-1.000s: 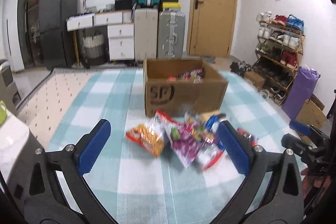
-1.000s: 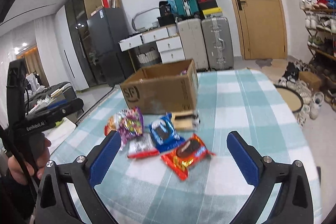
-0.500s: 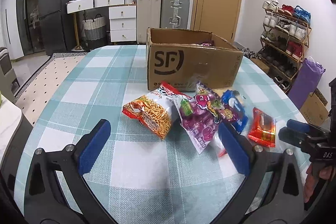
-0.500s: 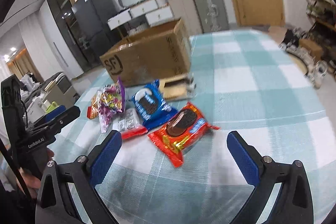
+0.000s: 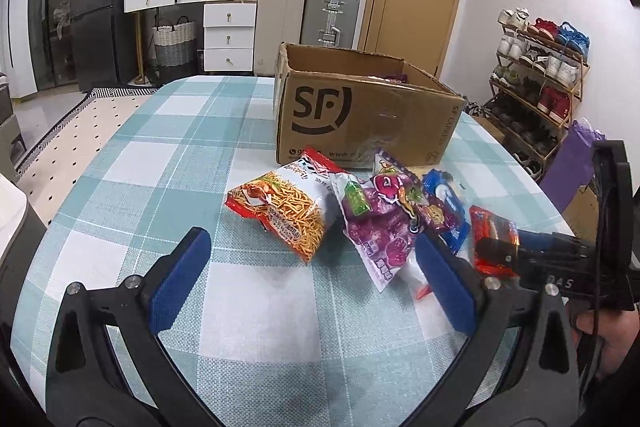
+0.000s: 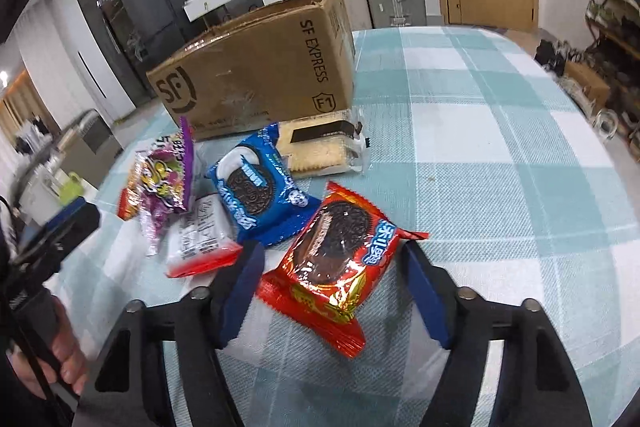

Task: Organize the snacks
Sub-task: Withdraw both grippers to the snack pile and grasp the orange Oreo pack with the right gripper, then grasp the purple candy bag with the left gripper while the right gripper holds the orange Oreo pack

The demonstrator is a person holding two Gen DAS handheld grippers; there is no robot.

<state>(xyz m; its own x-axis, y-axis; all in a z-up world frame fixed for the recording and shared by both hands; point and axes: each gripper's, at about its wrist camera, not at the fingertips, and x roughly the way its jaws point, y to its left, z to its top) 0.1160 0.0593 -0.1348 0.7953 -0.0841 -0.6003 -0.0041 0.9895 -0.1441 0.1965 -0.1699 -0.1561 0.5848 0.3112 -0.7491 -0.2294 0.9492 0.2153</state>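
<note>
Between the pads of my right gripper [image 6: 334, 297] lies the red pack [image 6: 338, 259], flat on the table [image 6: 500, 155]. The jaws stand on both sides of it but do not touch it, so nothing is gripped. Just beside it are the blue pack [image 6: 256, 187], a white-red pack [image 6: 200, 239], the purple bag [image 6: 168, 175] and a cracker pack [image 6: 320, 147], all in front of the box [image 6: 256, 67]. My left gripper [image 5: 316, 281] is wide open and holds nothing; it hangs above the cloth near the noodle bag [image 5: 286, 209].

I judge the task as only started: something purple shows inside the box in the left view, but at least six snacks are outside.

Compared with half a second ago, my right gripper has come lower and closer, and its jaws have narrowed around the red pack. The left gripper has moved a little closer to the snacks; the packs themselves have not moved.
</note>
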